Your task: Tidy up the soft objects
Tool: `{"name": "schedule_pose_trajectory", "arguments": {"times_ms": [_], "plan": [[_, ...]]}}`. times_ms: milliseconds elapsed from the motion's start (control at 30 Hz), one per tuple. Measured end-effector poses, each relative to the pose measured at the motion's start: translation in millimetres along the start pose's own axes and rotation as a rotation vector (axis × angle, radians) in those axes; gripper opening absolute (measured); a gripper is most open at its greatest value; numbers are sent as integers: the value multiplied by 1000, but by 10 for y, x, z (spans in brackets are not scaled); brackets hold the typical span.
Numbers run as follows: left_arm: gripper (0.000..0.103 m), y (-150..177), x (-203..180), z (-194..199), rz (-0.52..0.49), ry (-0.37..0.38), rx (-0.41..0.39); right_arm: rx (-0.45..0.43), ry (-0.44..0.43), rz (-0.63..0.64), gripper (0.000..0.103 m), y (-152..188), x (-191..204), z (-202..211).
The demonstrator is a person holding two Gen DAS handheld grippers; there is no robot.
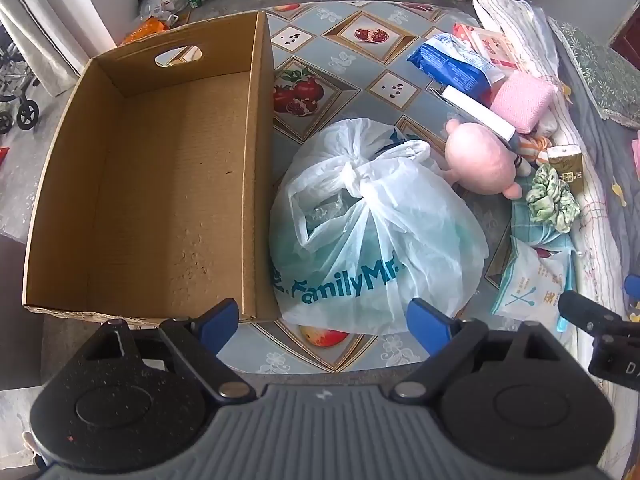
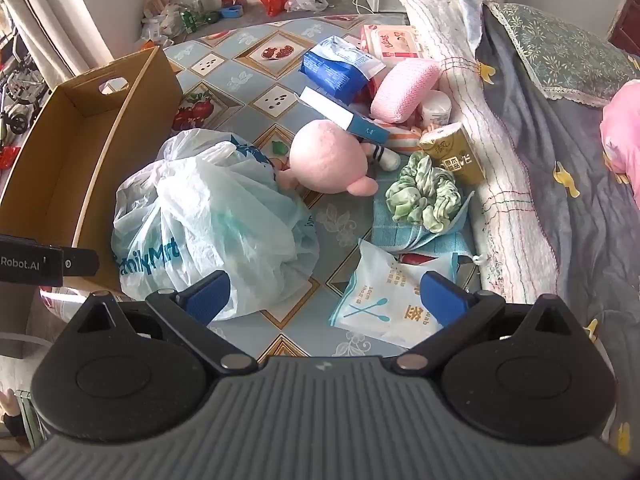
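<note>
An empty cardboard box (image 1: 152, 184) (image 2: 60, 160) with a handle hole stands on the left of a patterned table. Beside it lies a knotted white plastic bag (image 1: 372, 224) (image 2: 212, 220) with teal lettering. A pink plush toy (image 1: 480, 160) (image 2: 328, 156) lies to the bag's right, with a green scrunchie (image 1: 552, 200) (image 2: 424, 192) on a blue cloth (image 2: 400, 232) beside it. My left gripper (image 1: 324, 320) hovers open above the bag's near edge and the box corner. My right gripper (image 2: 326, 300) hangs open over the bag and a cotton swab packet (image 2: 384, 304), gripping nothing.
At the back right lie a blue packet (image 2: 340, 68), a pink sponge-like pad (image 2: 404, 88), a white and blue carton (image 2: 344, 116), a wipes pack (image 2: 392, 40) and a gold carton (image 2: 456, 152). A quilt (image 2: 500, 160) borders the table's right edge. Clutter sits on the far floor.
</note>
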State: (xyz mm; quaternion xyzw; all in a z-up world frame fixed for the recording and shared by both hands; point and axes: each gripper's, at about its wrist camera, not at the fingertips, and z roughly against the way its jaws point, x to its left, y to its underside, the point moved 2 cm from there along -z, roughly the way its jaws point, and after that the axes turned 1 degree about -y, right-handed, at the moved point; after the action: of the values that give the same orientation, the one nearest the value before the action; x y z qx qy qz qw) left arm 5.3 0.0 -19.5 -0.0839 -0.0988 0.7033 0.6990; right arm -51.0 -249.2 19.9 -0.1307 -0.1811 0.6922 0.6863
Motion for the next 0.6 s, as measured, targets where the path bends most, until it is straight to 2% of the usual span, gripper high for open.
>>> {"name": "schedule_pose_trajectory", "arguments": {"times_ms": [600], "plan": [[92, -20, -3, -39, -7, 2, 0, 15, 19, -11, 102, -45, -12, -58]]}}
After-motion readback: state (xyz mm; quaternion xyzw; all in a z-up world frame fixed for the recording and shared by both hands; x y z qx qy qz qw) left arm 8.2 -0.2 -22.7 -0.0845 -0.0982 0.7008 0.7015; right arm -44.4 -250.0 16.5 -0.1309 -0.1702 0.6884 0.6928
